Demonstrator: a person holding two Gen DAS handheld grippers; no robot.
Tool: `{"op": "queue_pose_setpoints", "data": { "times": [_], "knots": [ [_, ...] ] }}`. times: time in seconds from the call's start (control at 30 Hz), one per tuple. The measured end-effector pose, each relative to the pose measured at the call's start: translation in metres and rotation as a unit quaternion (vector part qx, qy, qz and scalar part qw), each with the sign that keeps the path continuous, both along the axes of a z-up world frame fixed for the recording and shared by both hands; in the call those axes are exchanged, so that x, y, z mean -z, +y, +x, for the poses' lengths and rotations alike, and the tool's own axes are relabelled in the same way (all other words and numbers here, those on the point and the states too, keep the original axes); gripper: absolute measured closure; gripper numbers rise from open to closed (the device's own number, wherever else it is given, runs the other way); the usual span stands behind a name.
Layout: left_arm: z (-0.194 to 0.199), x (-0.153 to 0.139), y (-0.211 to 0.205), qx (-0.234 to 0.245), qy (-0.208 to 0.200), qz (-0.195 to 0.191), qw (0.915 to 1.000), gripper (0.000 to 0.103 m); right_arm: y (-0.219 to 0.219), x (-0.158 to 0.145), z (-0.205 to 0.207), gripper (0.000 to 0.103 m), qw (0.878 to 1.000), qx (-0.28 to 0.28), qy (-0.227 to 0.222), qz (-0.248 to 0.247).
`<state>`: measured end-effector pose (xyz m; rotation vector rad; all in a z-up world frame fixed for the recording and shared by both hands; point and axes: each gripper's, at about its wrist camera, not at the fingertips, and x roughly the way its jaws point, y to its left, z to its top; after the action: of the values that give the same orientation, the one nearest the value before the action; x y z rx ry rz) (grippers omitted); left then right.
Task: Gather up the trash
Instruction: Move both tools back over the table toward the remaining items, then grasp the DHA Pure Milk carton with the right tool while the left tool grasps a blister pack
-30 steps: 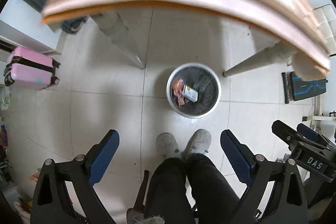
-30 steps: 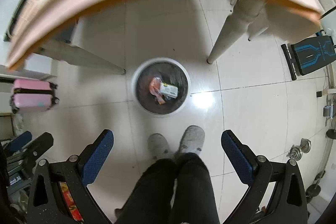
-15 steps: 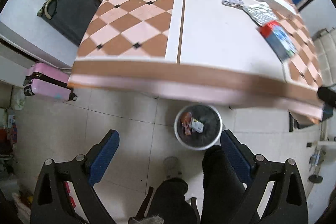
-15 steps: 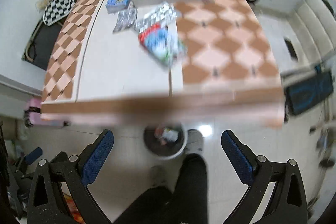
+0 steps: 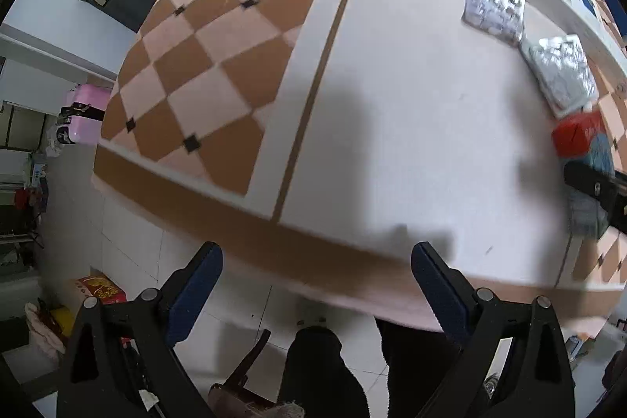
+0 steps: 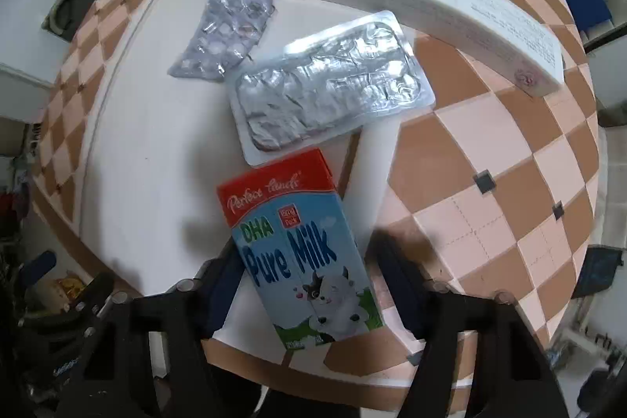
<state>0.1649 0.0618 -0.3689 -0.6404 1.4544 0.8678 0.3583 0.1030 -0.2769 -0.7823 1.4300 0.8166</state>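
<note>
Right wrist view: my right claw (image 6: 303,285) points down at the tabletop (image 6: 149,128), jaws closing around the milk carton (image 6: 299,249) lying flat near the edge; contact with the pads not clear. Foil blister pack (image 6: 329,89) touches the carton at 12 o'clock. My left claw (image 5: 315,285) is spread wide, holding nothing, over the tabletop edge.

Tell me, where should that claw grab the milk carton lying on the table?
Across its two long narrow sides, near the lower half, coming straight down from above. The milk carton lies flat, printed face up, on the table, so its long edges are free. The right claw is closing with the carton between its fingers, straddling those sides.
</note>
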Motion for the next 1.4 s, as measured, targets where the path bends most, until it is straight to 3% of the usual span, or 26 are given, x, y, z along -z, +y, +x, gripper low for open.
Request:
{"op": "queue_pose_setpoints", "data": {
  "times": [0.07,0.23,0.33,0.53,0.6,0.77,0.83,1.07,1.17,1.33,1.4],
  "knots": [
    [0.015,-0.006,0.005,0.0,-0.007,-0.002,1.0,0.005,-0.004,-0.01,0.01,0.044,1.0,0.006,0.005,0.008],
    [0.074,-0.018,0.032,0.013,-0.052,-0.016,0.9984,0.005,-0.041,-0.047,0.076,0.044,0.994,0.099,0.012,0.04],
    [0.109,-0.012,0.048,0.024,-0.071,-0.035,0.9966,0.005,-0.062,-0.05,0.119,0.044,0.988,0.149,0.005,0.043],
    [0.168,0.011,0.073,0.07,-0.062,-0.046,0.9945,0.006,-0.084,-0.045,0.181,0.044,0.975,0.219,-0.004,0.042],
    [0.177,0.017,0.075,0.083,-0.054,-0.044,0.9941,0.018,-0.083,-0.041,0.185,0.044,0.973,0.226,-0.003,0.041],
    [0.183,0.014,0.076,0.095,-0.065,-0.041,0.9926,0.034,-0.071,-0.03,0.176,0.044,0.973,0.228,-0.005,0.037],
    [0.188,0.008,0.063,0.097,-0.066,-0.038,0.9924,0.049,-0.069,-0.03,0.172,0.045,0.974,0.224,-0.01,0.037],
    [0.179,-0.001,0.052,0.104,-0.06,-0.027,0.9923,0.06,-0.053,-0.03,0.153,0.045,0.975,0.216,-0.018,0.039],
    [0.165,-0.006,0.039,0.104,-0.066,-0.027,0.9921,0.075,-0.053,-0.036,0.149,0.045,0.975,0.214,-0.02,0.048],
    [0.149,-0.024,0.038,0.084,-0.081,-0.016,0.993,0.074,-0.051,-0.047,0.144,0.045,0.975,0.213,-0.017,0.064],
    [0.146,-0.019,0.047,0.072,-0.091,-0.034,0.9927,0.063,-0.052,-0.047,0.143,0.045,0.974,0.215,-0.013,0.071]
  ]
}}
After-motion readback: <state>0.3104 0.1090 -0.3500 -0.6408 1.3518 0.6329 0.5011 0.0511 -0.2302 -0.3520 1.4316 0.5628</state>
